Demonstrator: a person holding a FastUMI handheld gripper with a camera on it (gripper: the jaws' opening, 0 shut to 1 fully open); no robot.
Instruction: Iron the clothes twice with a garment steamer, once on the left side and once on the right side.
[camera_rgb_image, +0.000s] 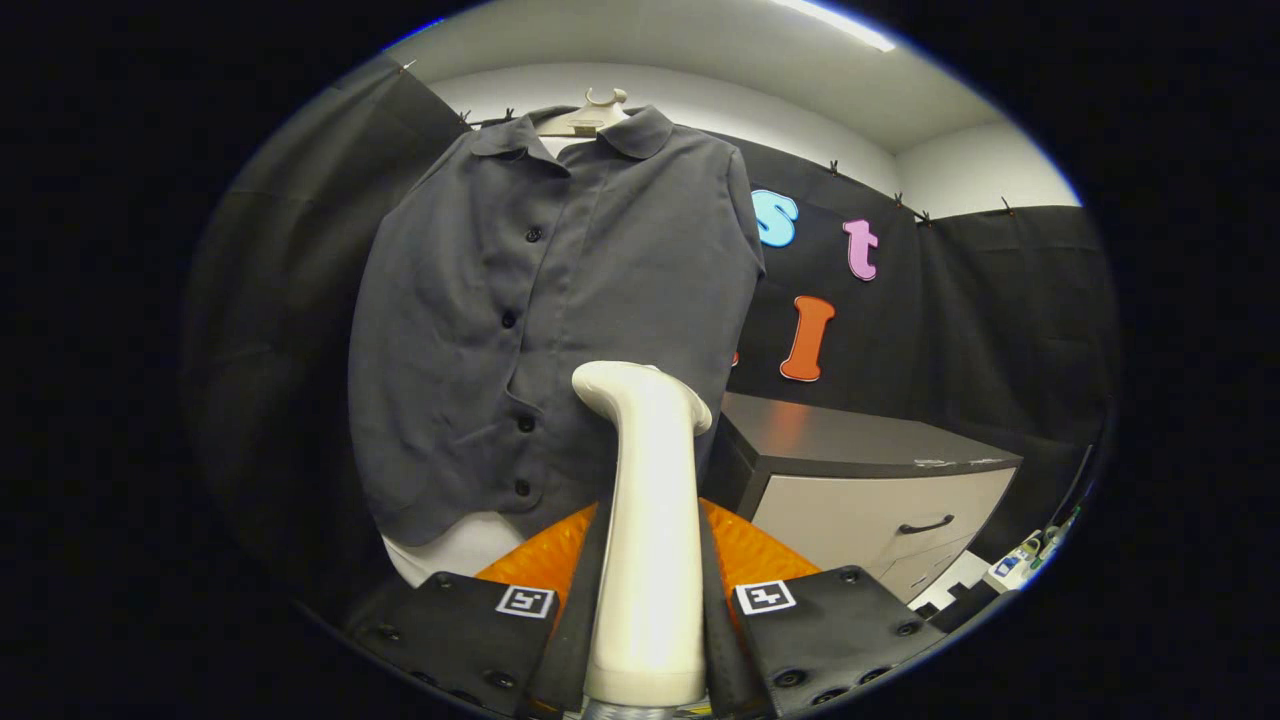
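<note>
A dark grey buttoned shirt (560, 310) hangs on a pale hanger (590, 115) against the booth wall, its front facing me. My gripper (648, 560) is shut on the white garment steamer (648, 520), both fingers pressing its handle from either side. The steamer stands upright between the fingers, and its head (640, 392) reaches up in front of the shirt's lower right part, just right of the button line. Whether the head touches the fabric I cannot tell. A white piece (455, 550) shows below the shirt's hem.
A low cabinet (870, 480) with a dark top and a pale drawer front with a black handle stands to the right of the shirt. Some small items (1025, 565) lie on the floor at the far right.
</note>
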